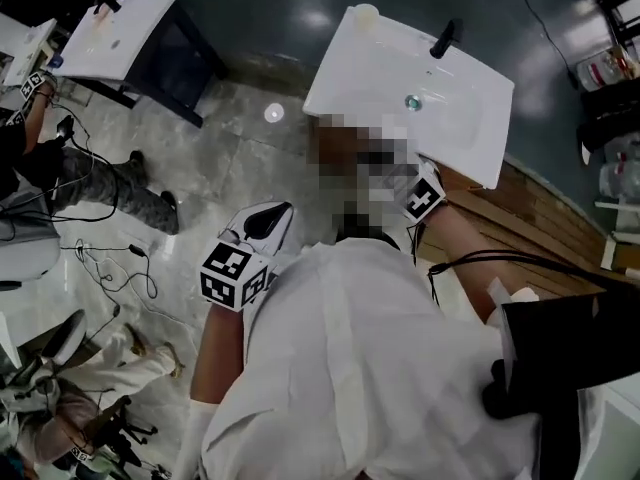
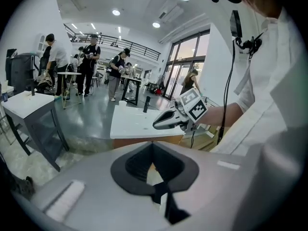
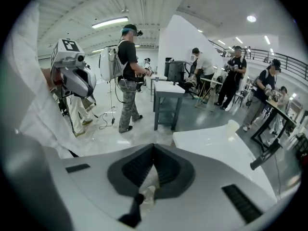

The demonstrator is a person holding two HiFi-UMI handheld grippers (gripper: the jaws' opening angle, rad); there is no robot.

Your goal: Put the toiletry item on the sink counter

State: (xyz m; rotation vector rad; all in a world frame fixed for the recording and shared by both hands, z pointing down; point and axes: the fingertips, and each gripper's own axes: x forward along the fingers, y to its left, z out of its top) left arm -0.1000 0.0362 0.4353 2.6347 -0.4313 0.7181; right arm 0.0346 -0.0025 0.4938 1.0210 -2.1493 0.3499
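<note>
A white sink counter (image 1: 470, 118) with a black faucet (image 1: 443, 38) stands ahead of me. A small cream round container (image 1: 366, 13) sits on its far left corner; it also shows in the right gripper view (image 3: 233, 125). My left gripper (image 1: 264, 222) hangs over the floor, left of the sink, jaws together and nothing between them. My right gripper (image 3: 153, 147) is near the sink's front edge; its jaws meet at the tips. In the head view only its marker cube (image 1: 425, 196) shows. The left gripper view shows the right gripper (image 2: 161, 123) shut in front of the sink (image 2: 130, 126).
A second white sink on a dark stand (image 1: 120, 33) is at the far left. A wooden platform (image 1: 530, 218) runs under the near sink. Cables (image 1: 110, 263) lie on the pale floor. Several people (image 3: 126, 76) stand about with tables behind them.
</note>
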